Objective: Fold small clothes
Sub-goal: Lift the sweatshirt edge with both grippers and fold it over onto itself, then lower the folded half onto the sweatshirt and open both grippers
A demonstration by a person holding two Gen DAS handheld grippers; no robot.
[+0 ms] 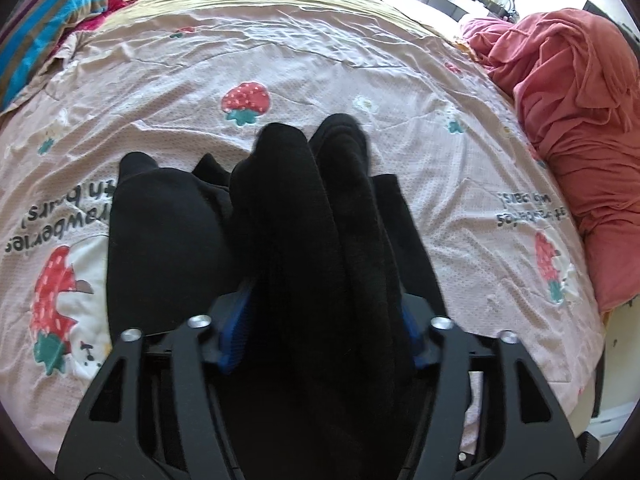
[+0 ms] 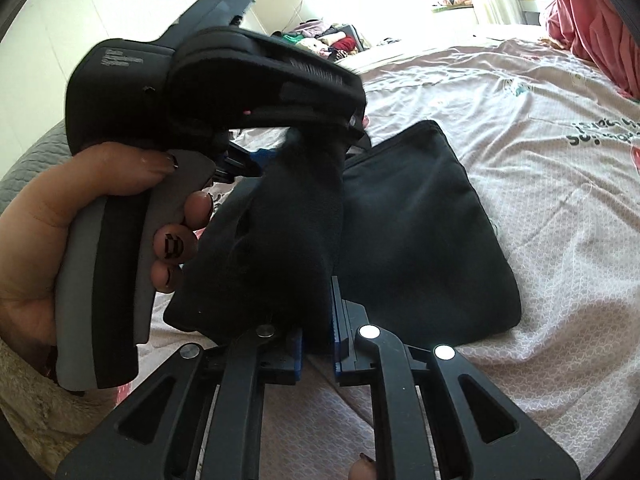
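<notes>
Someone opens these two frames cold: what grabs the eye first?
The black garment: it bunches between both grippers mid-frame, and part of it lies flat on the pink strawberry-print bedspread. In the right wrist view the left gripper, held in a hand, fills the upper left. A red blanket heap sits at the bed's right edge.

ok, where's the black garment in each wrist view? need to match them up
Left wrist: black garment fills the lower centre, bunched between the left gripper fingers.
Right wrist: same garment centre, flat part right, bunched part pinched in the right gripper.
Shared landmark: pink strawberry bedspread, with the red blanket at right.
</notes>
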